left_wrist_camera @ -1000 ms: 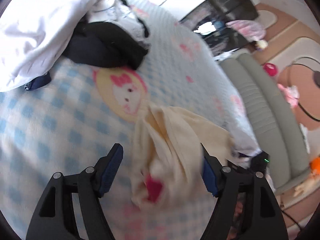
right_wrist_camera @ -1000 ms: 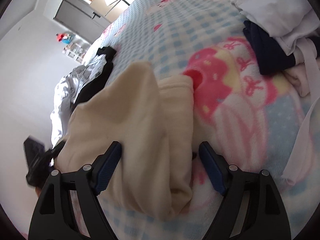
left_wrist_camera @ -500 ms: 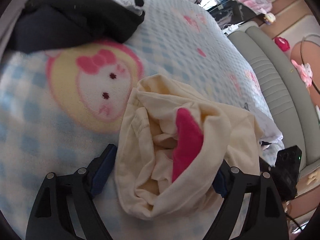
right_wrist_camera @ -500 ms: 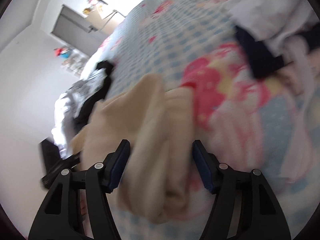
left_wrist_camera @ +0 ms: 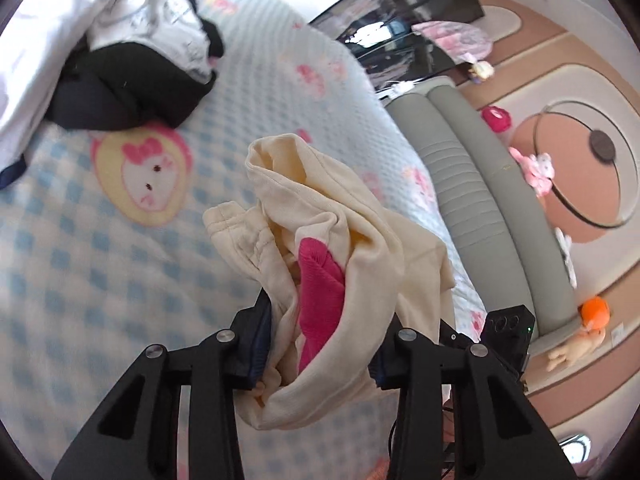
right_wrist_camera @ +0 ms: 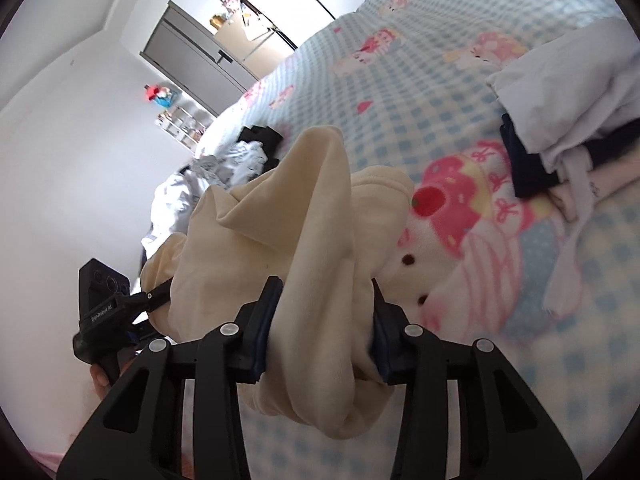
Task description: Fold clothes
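Both my grippers, left (left_wrist_camera: 320,344) and right (right_wrist_camera: 320,324), clamp the cream garment (left_wrist_camera: 360,248), lifted above the checked blanket (left_wrist_camera: 80,260).

A cream garment (left_wrist_camera: 352,240) hangs bunched and crumpled above the bed, gathered into thick folds rather than spread flat. A bright pink patch (left_wrist_camera: 320,292) shows inside its folds, deep in the bundle. One hemmed edge, with stitching along it, sticks out to the side, and a rounded loop of cloth stands up at the top. From the other side the same cream garment (right_wrist_camera: 304,240) looks plain and soft, draped in long creases, its lower end sagging in a rounded lump.
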The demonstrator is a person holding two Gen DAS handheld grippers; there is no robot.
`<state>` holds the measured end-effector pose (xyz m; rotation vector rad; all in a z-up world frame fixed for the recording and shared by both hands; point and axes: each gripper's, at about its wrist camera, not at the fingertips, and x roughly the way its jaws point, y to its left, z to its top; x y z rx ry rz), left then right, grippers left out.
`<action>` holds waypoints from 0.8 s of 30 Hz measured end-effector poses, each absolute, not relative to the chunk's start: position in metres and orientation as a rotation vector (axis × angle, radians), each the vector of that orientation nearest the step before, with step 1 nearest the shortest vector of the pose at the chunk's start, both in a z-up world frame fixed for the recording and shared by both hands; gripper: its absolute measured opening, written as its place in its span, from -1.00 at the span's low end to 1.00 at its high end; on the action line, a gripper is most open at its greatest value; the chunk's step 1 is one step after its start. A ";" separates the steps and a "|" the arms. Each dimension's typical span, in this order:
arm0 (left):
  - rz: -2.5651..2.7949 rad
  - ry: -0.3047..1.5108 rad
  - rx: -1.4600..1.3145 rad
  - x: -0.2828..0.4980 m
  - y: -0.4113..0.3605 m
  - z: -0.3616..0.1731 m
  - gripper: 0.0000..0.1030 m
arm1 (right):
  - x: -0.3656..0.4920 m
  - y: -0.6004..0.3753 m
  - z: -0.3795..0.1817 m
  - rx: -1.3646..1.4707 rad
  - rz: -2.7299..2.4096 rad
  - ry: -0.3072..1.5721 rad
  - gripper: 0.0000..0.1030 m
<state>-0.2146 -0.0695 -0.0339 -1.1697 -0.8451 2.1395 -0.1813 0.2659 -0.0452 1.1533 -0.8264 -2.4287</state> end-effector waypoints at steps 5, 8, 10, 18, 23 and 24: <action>2.119 -0.865 -1.228 -0.157 -0.071 -0.037 -0.10 | -0.123 0.273 -0.029 1.178 -2.431 -0.859 -0.04; 2.133 -0.736 -1.481 -0.154 -0.073 -0.091 -0.07 | -0.109 0.277 -0.070 1.378 -2.467 -0.817 0.00; 2.115 -0.775 -1.529 -0.150 -0.093 -0.107 0.17 | -0.104 0.281 -0.092 1.511 -2.473 -0.748 0.00; 2.436 -0.792 -1.101 -0.103 -0.137 -0.037 0.17 | -0.086 0.281 -0.031 1.329 -2.563 -0.526 0.03; 2.432 -0.543 -1.115 -0.101 -0.085 -0.032 0.07 | -0.094 0.240 -0.027 1.275 -2.535 -0.403 0.11; 2.440 -0.542 -1.128 -0.101 -0.087 -0.034 0.06 | -0.097 0.227 -0.032 1.297 -2.523 -0.370 0.11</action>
